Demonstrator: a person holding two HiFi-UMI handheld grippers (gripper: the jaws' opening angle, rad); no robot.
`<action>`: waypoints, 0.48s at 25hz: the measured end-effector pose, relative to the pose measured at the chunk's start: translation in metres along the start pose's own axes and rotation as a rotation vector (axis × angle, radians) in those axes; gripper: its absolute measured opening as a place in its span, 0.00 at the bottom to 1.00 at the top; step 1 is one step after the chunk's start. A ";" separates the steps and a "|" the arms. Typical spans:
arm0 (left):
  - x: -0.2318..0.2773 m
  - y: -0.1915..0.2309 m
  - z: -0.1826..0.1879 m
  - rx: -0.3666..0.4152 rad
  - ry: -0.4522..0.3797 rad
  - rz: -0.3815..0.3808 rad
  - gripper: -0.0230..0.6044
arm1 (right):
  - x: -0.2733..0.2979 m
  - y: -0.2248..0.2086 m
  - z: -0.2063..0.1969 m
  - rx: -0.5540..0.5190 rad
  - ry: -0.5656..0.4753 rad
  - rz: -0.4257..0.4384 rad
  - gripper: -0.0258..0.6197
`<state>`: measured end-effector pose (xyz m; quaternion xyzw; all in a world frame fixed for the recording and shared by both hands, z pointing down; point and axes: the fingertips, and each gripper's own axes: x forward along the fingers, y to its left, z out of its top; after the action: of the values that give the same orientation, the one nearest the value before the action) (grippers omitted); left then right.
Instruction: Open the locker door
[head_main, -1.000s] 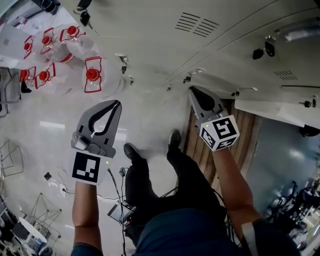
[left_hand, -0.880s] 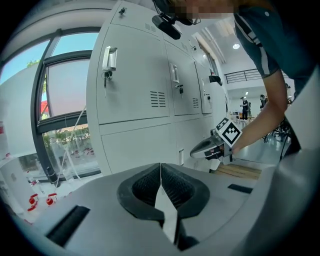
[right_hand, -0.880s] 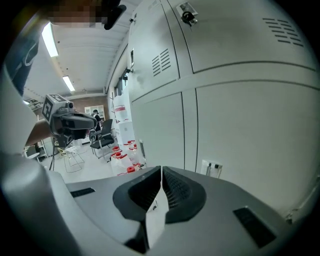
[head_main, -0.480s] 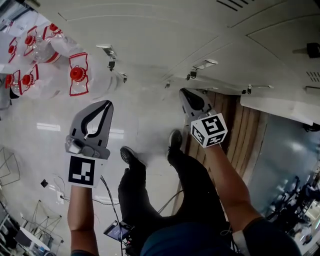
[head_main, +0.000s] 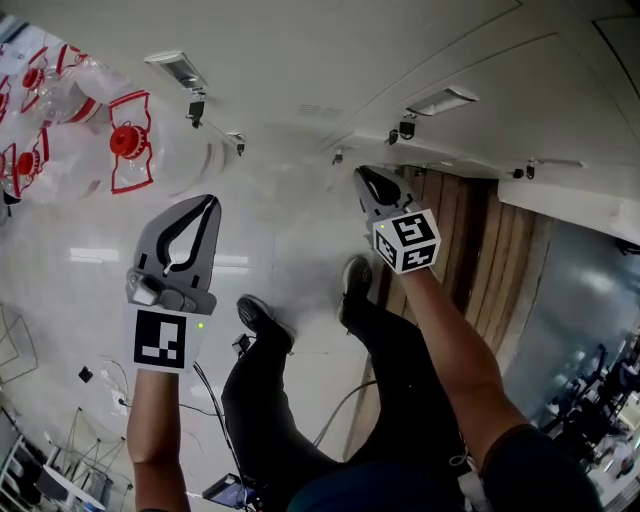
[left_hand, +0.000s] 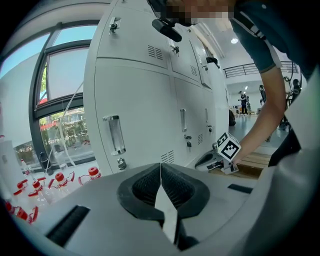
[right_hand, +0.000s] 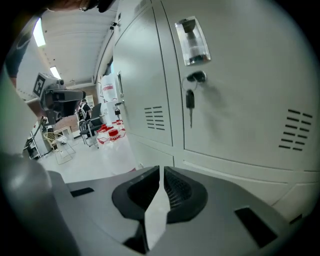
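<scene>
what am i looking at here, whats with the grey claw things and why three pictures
A person, not a robot, holds a hand-held gripper in each hand: the left hand-held gripper and the right hand-held gripper. The cubes with square markers are part of them. The head view comes from a camera on the person's head, looking down at the floor, their legs and red-capped bottles. The other two views come from a camera riding on each one, looking along its jaws. Both are shut and hold nothing. The right one faces a locker door with a key in its lock.
</scene>
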<state>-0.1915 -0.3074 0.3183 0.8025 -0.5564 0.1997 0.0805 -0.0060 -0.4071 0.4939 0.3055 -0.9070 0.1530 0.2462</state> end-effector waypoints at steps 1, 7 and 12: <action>0.005 -0.001 -0.008 0.000 0.003 -0.001 0.07 | 0.007 -0.004 -0.010 0.004 0.007 -0.007 0.10; 0.032 -0.003 -0.058 -0.006 0.023 0.005 0.07 | 0.052 -0.030 -0.072 0.037 0.040 -0.046 0.10; 0.052 -0.006 -0.101 -0.004 0.038 0.002 0.07 | 0.093 -0.050 -0.114 0.052 0.047 -0.071 0.10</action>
<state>-0.1936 -0.3145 0.4314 0.7978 -0.5560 0.2140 0.0925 0.0020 -0.4411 0.6455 0.3403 -0.8852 0.1748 0.2647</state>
